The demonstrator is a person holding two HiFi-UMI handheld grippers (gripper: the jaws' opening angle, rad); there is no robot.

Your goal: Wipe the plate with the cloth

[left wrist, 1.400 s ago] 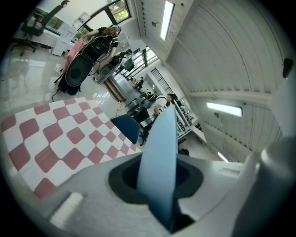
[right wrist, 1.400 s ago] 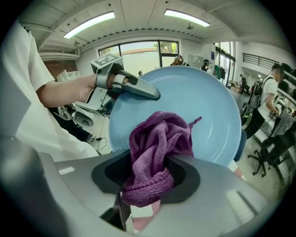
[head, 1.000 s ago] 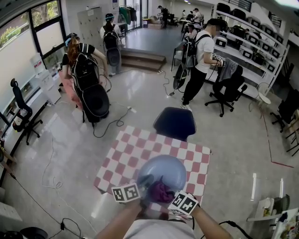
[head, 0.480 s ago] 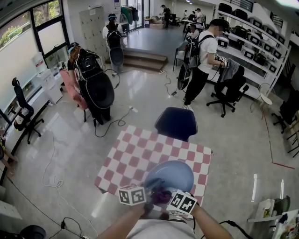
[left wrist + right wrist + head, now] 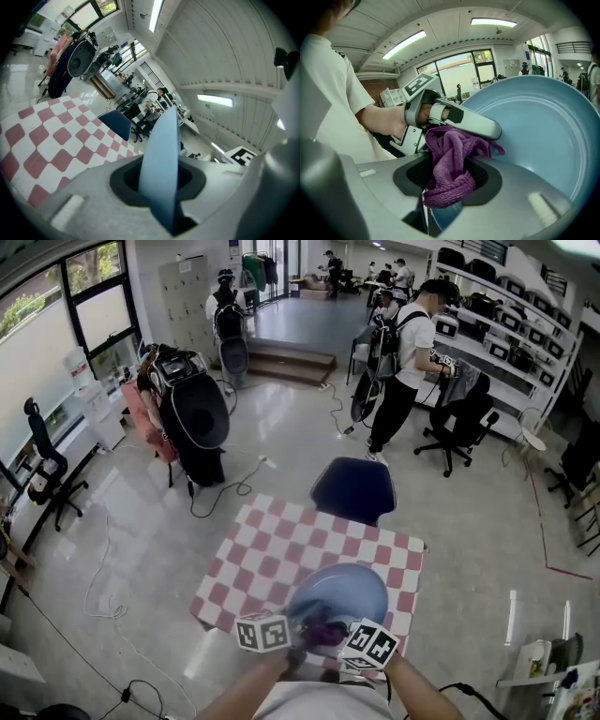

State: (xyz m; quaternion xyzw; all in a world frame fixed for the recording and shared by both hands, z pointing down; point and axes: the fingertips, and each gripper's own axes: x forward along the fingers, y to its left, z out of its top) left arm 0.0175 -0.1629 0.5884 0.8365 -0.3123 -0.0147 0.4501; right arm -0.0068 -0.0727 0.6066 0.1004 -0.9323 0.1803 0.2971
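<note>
On the left side, the left gripper (image 5: 292,626) is closed on the rim of the light blue plate (image 5: 342,589). The rim sits between its two jaws, and in its own view the plate shows edge-on and stands steeply out from the jaws. The plate is ahead of both grippers, above the near edge of the table (image 5: 272,549), which has a red and white checked cover. Just to the right of the left gripper is the purple cloth (image 5: 449,161), bunched up. It is at the lower part of the plate's inner face, directly under one finger of the left gripper. The right gripper (image 5: 336,638) holds this cloth, its jaws pinched on the folds with a lump of cloth sticking out in front. The two grippers are close together, almost side by side. Beyond the plate, at the far side of the table, stands a dark blue chair (image 5: 352,488).
</note>
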